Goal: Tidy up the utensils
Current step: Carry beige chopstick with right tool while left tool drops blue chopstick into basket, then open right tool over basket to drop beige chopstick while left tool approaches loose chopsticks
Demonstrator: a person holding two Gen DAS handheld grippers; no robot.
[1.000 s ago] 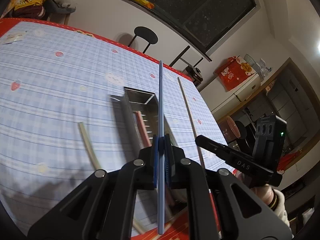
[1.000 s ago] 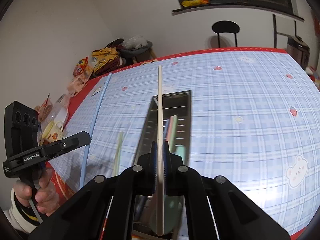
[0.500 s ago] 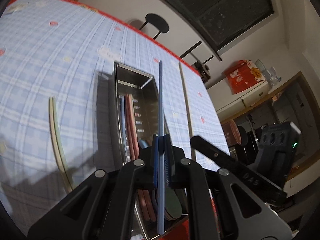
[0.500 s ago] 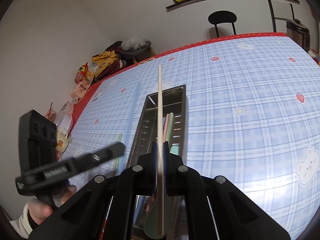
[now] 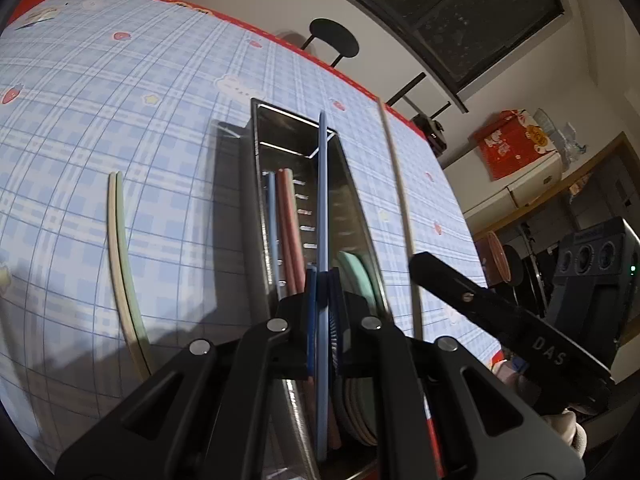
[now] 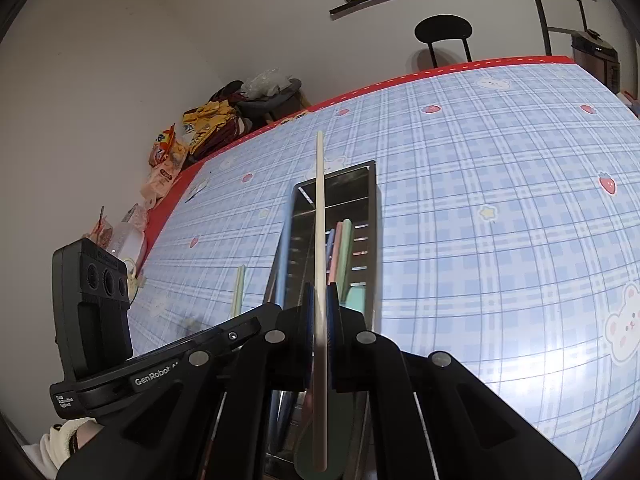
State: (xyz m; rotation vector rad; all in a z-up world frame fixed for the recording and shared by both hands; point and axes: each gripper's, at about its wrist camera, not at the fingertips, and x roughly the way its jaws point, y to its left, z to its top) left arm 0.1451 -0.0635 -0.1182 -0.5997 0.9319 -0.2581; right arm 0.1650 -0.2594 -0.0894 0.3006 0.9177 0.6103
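My left gripper point(image 5: 322, 292) is shut on a long blue chopstick point(image 5: 322, 208), held above a narrow steel utensil tray point(image 5: 296, 120). Inside the tray lie pink and blue sticks point(image 5: 286, 220) and a green spoon point(image 5: 354, 276). My right gripper point(image 6: 320, 304) is shut on a cream chopstick point(image 6: 319, 216), also over the tray point(image 6: 370, 208). The cream chopstick point(image 5: 400, 200) shows to the right in the left wrist view. The blue chopstick point(image 6: 282, 256) and the left gripper body point(image 6: 96, 292) appear at the left of the right wrist view.
A cream and green pair of chopsticks point(image 5: 122, 264) lies on the blue checked tablecloth point(image 5: 120, 100) left of the tray. A black stool point(image 6: 442, 34) stands past the far table edge. Snack bags point(image 6: 200, 128) pile at the far left corner.
The left gripper came down and over the tray with the blue chopstick, so the tray now sits right beneath it. The right gripper stayed almost where it was.
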